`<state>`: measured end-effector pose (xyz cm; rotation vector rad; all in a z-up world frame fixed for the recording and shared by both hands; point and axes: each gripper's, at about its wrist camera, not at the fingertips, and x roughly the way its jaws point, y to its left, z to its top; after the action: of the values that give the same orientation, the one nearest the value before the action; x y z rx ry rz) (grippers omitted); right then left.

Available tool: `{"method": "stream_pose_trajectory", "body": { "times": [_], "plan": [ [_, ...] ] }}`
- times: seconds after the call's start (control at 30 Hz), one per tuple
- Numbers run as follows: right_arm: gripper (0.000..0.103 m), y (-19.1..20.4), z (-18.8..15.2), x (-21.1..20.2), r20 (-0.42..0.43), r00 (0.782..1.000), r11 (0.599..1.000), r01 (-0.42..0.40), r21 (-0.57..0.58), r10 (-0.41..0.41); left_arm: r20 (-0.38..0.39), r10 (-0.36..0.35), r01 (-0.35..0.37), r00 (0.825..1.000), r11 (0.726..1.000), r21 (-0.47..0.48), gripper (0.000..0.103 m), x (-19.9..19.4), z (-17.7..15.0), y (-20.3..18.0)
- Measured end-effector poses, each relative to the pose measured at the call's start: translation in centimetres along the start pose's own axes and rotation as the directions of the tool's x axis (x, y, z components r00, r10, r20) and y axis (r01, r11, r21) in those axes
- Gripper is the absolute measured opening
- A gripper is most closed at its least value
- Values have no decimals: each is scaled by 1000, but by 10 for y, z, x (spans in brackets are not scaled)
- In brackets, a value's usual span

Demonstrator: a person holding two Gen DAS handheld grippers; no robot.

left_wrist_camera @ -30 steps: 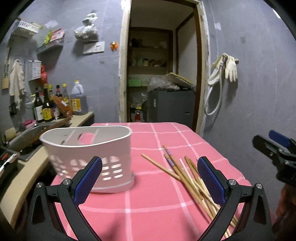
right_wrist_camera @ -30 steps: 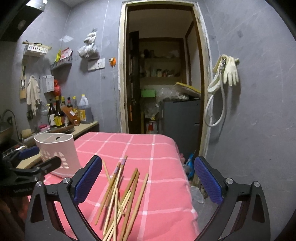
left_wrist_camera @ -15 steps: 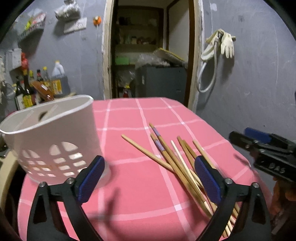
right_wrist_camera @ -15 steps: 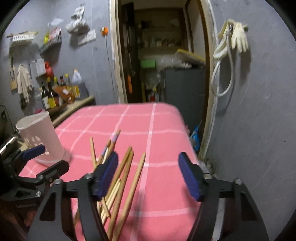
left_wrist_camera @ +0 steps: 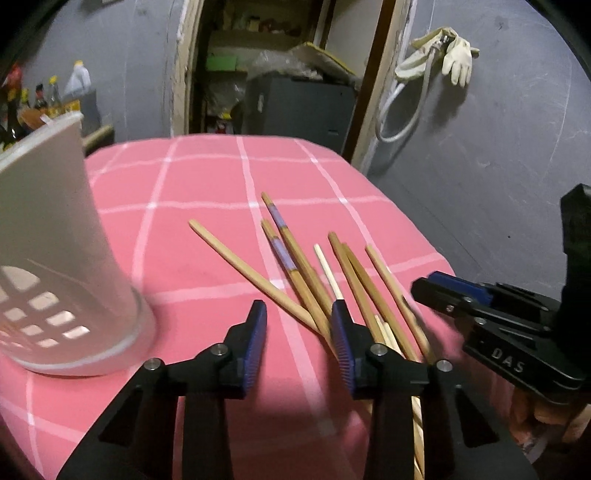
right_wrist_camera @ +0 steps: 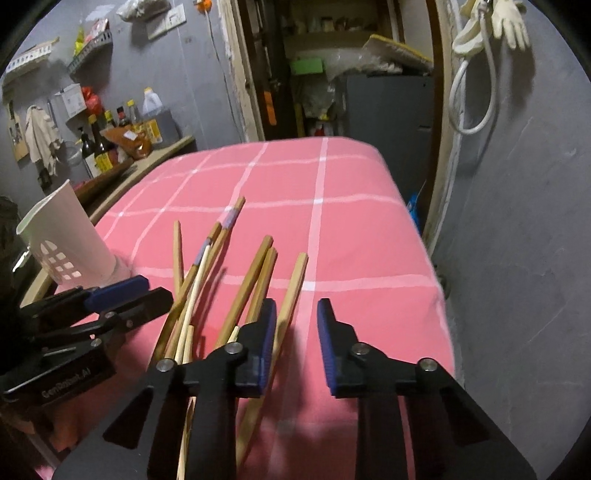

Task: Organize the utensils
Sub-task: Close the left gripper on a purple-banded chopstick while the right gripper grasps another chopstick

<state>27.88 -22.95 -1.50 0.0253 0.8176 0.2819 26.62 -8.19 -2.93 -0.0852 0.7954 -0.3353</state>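
Chopsticks [left_wrist_camera: 314, 280] lie scattered on the pink cloth [left_wrist_camera: 207, 258]; white holder [left_wrist_camera: 55, 266] at nine o'clock; left gripper [left_wrist_camera: 299, 332] and right gripper [right_wrist_camera: 295, 325] both narrowed, empty.

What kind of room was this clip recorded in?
Most likely a home kitchen: sauce and oil bottles line a counter, rubber gloves hang on the wall, and chopsticks lie by a white utensil holder on a table.

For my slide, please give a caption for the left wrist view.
Open left gripper low over the chopsticks, beside the white holder on pink cloth.
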Motion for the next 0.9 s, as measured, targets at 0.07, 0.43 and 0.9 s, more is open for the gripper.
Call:
{"method": "stream_pose_trajectory", "body": {
  "times": [0.07,0.43,0.9],
  "plan": [
    [18,1,0,3,-15,1000,1000,-5,-2,5,-23,-22,22,999,1000,-9,26,2,0,2],
    [18,-1,3,14,-75,997,1000,-21,6,22,-85,-78,73,993,996,-55,16,-2,1,12],
    [10,-3,10,31,-132,991,998,-19,52,26,-128,-74,59,989,992,-114,10,3,4,20]
  ]
}}
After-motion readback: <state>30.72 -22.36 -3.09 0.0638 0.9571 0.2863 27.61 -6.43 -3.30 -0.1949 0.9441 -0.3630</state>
